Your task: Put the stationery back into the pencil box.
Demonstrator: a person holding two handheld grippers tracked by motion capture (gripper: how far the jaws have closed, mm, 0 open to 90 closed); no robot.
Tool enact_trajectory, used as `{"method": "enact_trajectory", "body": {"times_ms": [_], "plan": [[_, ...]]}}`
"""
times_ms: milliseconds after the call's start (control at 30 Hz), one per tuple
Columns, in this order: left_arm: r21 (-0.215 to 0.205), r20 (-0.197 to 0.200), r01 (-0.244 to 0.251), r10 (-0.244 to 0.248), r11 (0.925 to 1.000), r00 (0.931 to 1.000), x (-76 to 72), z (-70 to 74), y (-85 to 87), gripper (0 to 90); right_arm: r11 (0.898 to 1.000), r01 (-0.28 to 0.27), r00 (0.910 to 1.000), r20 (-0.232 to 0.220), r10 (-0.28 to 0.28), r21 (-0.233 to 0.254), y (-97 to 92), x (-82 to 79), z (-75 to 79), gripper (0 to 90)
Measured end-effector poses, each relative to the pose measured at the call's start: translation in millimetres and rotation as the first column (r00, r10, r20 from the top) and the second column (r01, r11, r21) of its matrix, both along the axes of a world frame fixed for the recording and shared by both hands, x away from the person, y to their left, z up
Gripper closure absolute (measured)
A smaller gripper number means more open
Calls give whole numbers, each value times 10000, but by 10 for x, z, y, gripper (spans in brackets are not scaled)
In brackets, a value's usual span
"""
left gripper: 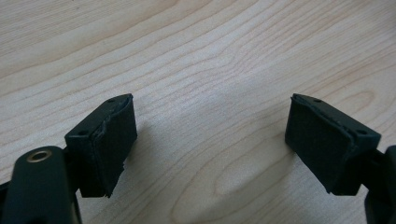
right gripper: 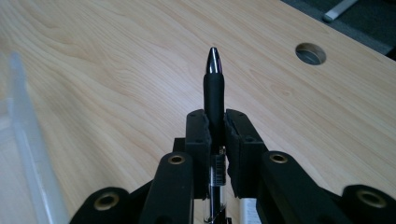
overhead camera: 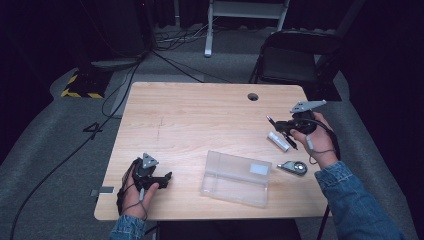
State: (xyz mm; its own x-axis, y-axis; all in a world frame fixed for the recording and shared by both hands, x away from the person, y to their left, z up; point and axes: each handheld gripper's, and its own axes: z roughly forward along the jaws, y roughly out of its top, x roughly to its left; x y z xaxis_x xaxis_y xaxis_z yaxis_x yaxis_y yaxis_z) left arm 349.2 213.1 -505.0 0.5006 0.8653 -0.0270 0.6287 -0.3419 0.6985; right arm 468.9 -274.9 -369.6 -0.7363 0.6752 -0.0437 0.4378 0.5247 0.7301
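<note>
no readable text, labels or signs

Grey carpet [overhead camera: 45,150], black folding chair [overhead camera: 292,57]

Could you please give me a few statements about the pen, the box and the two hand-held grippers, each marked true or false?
1. The right hand-held gripper is shut on a black pen. True.
2. The left hand-held gripper grips a white tube. False: its jaws stand open with bare table between them.
3. A clear plastic box lies on the table between the two hands. True.
4. The pen lies inside the clear plastic box. False: it is clamped in the right hand-held gripper, with its tip pointing out past the jaws.
5. A white tube lies on the table near the right hand. True.
</note>
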Motion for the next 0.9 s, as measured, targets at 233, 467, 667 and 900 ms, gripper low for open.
{"method": "enact_trajectory", "body": {"times_ms": [233, 467, 667, 900], "plan": [[13, -4, -6, 6, 10000, 10000, -1, 1, 0, 171, 9951, -834, 9964, 185, 825, 524, 169, -199, 65, 803], [16, -3, -4, 4, 10000, 10000, 0, 1, 0, 171, 9796, -1509, 9883, 438, 1463, 1328, 298, -451, 52, 802], [-3, -8, -3, 3, 10000, 10000, 0, 0, 0, 171, 9606, -2008, 9790, 752, 1896, 1923, 386, -699, -1, 802], [63, 10, 32, -32, 10000, 10000, 7, 2, -2, 167, 9505, -2347, 9715, 814, 2225, 2036, 444, -811, -8, 802]]}}
